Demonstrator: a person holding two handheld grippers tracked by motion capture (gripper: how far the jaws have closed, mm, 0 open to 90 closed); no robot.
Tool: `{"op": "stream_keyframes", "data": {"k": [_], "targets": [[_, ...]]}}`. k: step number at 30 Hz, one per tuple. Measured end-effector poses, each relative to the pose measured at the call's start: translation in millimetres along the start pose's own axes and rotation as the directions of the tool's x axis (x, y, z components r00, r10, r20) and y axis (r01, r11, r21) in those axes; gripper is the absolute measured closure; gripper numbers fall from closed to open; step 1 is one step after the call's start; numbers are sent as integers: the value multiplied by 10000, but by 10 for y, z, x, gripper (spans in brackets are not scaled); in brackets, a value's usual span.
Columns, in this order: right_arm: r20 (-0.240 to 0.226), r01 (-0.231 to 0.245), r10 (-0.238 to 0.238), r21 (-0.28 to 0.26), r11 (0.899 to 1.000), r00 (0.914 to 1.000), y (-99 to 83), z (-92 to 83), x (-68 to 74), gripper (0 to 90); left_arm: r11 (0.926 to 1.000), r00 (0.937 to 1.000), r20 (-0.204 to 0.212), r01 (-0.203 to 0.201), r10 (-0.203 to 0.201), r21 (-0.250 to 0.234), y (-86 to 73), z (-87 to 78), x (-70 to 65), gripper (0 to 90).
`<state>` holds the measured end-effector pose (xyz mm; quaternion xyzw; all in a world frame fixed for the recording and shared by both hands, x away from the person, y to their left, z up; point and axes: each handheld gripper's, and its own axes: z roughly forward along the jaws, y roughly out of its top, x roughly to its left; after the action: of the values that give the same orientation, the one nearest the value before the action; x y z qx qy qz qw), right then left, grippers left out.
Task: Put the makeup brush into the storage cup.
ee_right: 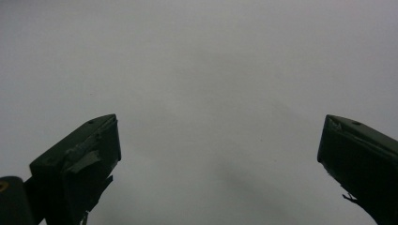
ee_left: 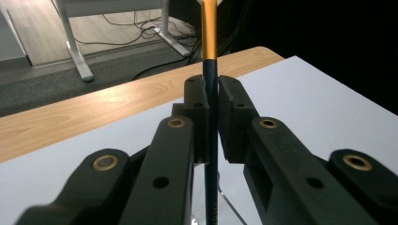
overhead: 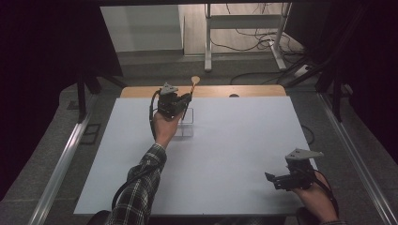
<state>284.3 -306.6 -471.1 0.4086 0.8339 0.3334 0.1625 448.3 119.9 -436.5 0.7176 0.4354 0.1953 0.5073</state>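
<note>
My left gripper [overhead: 186, 101] is over the far middle of the white table top [overhead: 225, 150], shut on a thin utensil [overhead: 194, 82]. The utensil has a dark lower shaft and an orange upper part with a rounded end. In the left gripper view the shaft [ee_left: 209, 37] runs upright between the two closed pads [ee_left: 197, 101] of the left gripper [ee_left: 212, 89]. Its lower end goes down into a small clear box [overhead: 187, 127] on the table. My right gripper [overhead: 272, 180] is at the near right, open with nothing between its jaws. The right gripper view has the right gripper [ee_right: 218, 136] over bare white surface.
A wooden strip [overhead: 253, 91] edges the table's far side. Beyond it lie floor cables [overhead: 248, 40] and the legs of a desk frame [overhead: 208, 47]. Metal rails [overhead: 61, 164] run along both sides of the table.
</note>
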Motion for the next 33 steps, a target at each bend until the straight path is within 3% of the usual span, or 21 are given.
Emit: {"op": "stream_keyframes", "data": {"k": [33], "targets": [[-96,98,-97,96,9999,9999,2,10,4,6,9995,9996,-290,-59,68,318,-254,138,20,830]]}}
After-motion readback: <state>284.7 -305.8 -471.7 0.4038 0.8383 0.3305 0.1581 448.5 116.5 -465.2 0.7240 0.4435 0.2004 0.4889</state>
